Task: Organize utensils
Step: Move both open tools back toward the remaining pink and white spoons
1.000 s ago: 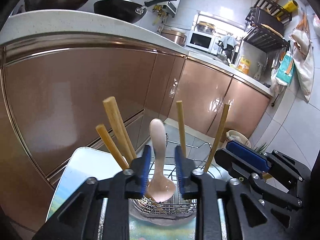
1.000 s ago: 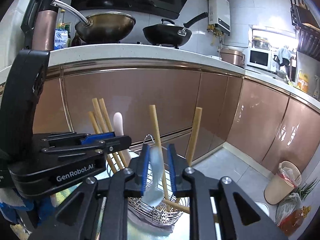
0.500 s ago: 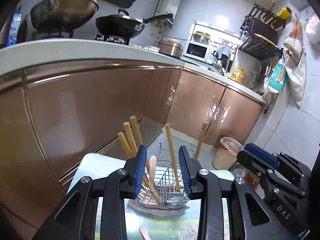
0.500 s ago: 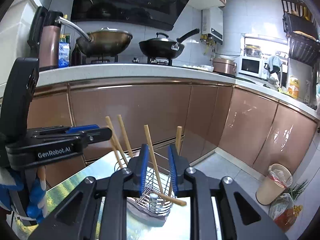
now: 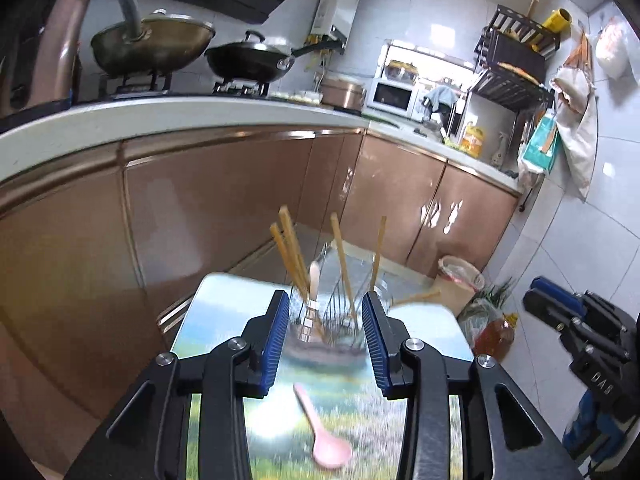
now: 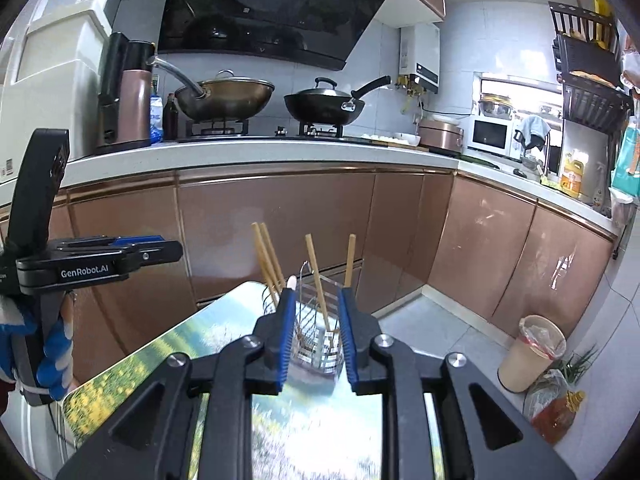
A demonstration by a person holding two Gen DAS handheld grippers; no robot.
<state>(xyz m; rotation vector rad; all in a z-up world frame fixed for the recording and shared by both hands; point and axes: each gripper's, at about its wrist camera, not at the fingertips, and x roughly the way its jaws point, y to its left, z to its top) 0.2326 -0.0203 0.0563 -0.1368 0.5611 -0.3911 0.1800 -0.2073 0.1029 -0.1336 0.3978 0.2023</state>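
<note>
A wire utensil basket (image 5: 326, 326) stands at the far end of a small table (image 5: 224, 320) and holds several wooden chopsticks (image 5: 294, 254) and a pale spoon handle (image 5: 314, 278). It also shows in the right wrist view (image 6: 316, 340), with chopsticks (image 6: 268, 258) upright in it. A pink spoon (image 5: 322, 430) lies on the table just in front of my left gripper (image 5: 326, 344), which is open and empty. My right gripper (image 6: 316, 340) is open and empty, drawn back from the basket. The left gripper also shows in the right wrist view (image 6: 104, 258).
The table has a landscape-print top (image 6: 160, 356) and stands before brown kitchen cabinets (image 5: 200, 208). A bin (image 6: 530, 356) and bags (image 6: 554, 404) sit on the floor to the right. Woks (image 6: 324, 104) stand on the counter above.
Both grippers have pulled back and up from the basket and opened wider. The spoons they held at the basket are released. The pink spoon on the table has come into view.
</note>
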